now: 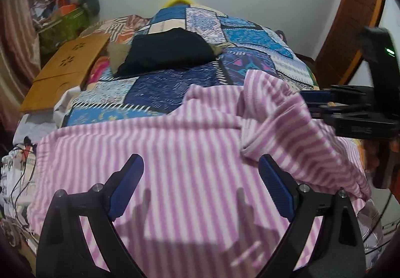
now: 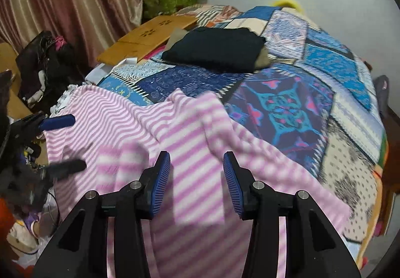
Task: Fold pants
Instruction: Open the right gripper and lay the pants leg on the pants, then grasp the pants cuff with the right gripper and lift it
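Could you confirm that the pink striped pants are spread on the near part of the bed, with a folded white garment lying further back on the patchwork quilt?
Not quite: the folded garment further back is black, not white, as the right wrist view shows. The pink striped pants do lie on the near part of the bed, on the patchwork quilt.

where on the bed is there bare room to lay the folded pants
Free quilt lies between the striped pants and the folded black garment, and along the far right side. The near edge is covered by the pants; the far left is crowded by the cardboard.
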The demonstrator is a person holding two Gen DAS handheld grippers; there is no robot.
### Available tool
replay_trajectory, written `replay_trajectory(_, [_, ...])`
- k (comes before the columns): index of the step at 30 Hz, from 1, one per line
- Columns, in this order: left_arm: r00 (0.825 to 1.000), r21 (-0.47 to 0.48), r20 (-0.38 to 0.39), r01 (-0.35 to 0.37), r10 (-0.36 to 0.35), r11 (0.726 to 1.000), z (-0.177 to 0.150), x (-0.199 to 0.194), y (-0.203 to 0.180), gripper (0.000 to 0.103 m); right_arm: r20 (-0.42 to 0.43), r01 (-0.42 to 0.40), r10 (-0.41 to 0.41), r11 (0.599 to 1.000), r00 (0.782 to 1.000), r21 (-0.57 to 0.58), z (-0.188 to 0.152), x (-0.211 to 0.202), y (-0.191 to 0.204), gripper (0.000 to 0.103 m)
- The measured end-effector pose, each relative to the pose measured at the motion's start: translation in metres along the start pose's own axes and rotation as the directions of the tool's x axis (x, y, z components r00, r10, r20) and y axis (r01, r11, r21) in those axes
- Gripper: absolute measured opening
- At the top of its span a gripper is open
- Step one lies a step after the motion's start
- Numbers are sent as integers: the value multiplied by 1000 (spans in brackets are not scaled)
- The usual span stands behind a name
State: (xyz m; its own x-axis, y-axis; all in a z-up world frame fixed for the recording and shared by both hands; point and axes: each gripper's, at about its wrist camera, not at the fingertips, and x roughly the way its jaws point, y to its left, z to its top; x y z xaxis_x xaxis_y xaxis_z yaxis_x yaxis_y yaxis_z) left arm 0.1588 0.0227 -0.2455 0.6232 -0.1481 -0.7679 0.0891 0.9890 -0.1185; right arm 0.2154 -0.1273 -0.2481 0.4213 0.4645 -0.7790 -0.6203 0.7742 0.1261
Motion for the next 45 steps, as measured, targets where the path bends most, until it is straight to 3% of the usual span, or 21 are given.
replay_trajectory(4, [1000,8,-28,-11,11,1000,-5,5,1,94,21,65,-65,998,998,4,-17,-31,-6,41])
replay_trajectory(9, [999,16,-44,-22,23,1000,-16,7,-7,94,44,34,-34,999,998,-4,-33,-58,10,41])
replay_trajectory(15, [999,4,-29,-33,33,999,-26,-6,-6,94,51,-2,6,997,999,-75,-24,-40,48,55])
replay_trajectory(19, [998,-6,-22,-58,58,998,-33,-16,3,94,83,80,-69,986,994,-145,-15,-9,65,55])
replay_trajectory(20, [997,-7,-17,-70,69,998,-34,-19,6,94,82,89,-78,985,994,-149,-14,-2,66,50])
replay_trajectory(21, [997,-7,-11,-82,82,997,-36,-22,9,94,80,84,-73,986,994,-143,-14,1,66,28])
replay_trajectory(23, [995,-11,3,-102,102,995,-38,-29,17,94,56,33,-27,993,998,-113,-12,5,63,8])
replay_trajectory(27, [992,-33,16,-128,129,991,-39,-36,30,94,58,-64,68,995,996,-74,-17,-8,69,7])
replay_trajectory(31, [989,-69,42,-138,141,988,-36,-44,41,94,76,-143,153,982,985,-127,-26,-32,98,7])
replay_trajectory(35, [987,-78,54,-144,149,986,-34,-47,45,94,5,-193,196,968,981,-160,-45,-23,122,7])
replay_trajectory(40, [987,-55,58,-148,151,987,-33,-50,40,94,-97,-189,179,976,979,-105,-70,11,124,12])
replay_trajectory(42, [988,-47,57,-144,146,989,-32,-50,36,94,-86,-197,190,977,978,-79,-71,6,120,13])
replay_trajectory(45, [990,-29,54,-127,129,991,-25,-46,27,94,-71,-203,198,976,978,-83,-67,-15,116,27])
